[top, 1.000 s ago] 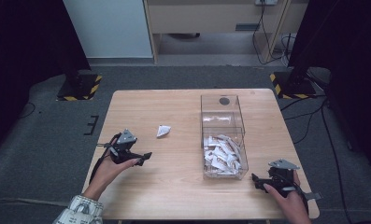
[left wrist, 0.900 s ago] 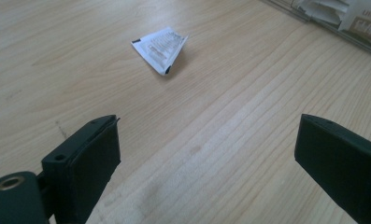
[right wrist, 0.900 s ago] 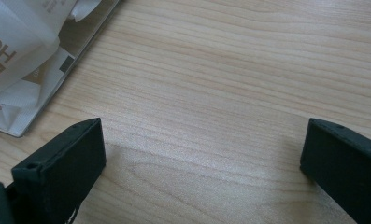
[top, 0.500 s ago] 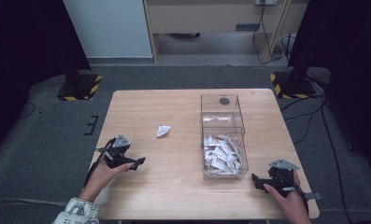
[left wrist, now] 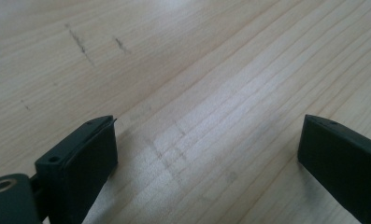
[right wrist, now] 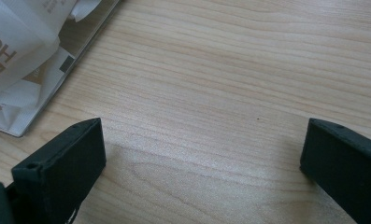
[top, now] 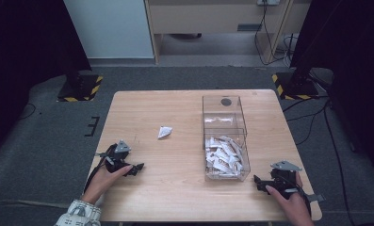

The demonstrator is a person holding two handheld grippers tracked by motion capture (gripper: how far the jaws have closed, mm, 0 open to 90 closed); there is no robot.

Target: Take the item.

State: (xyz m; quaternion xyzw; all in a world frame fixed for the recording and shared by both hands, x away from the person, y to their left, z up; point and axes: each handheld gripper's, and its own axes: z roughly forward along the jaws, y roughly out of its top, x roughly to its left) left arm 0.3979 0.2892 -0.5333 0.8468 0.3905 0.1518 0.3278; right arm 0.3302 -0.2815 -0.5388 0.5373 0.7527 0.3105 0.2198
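White paper packet [top: 164, 132] lies alone on the wooden table [top: 175, 188], well apart from the clear box [top: 225, 136] that holds many similar packets. I judge it light, soft and easy to crush, so pinch 1 edge gently. Left gripper [top: 136, 168] and right gripper [top: 259, 180] both rest on the table, jaws spread wide, grasping nothing.
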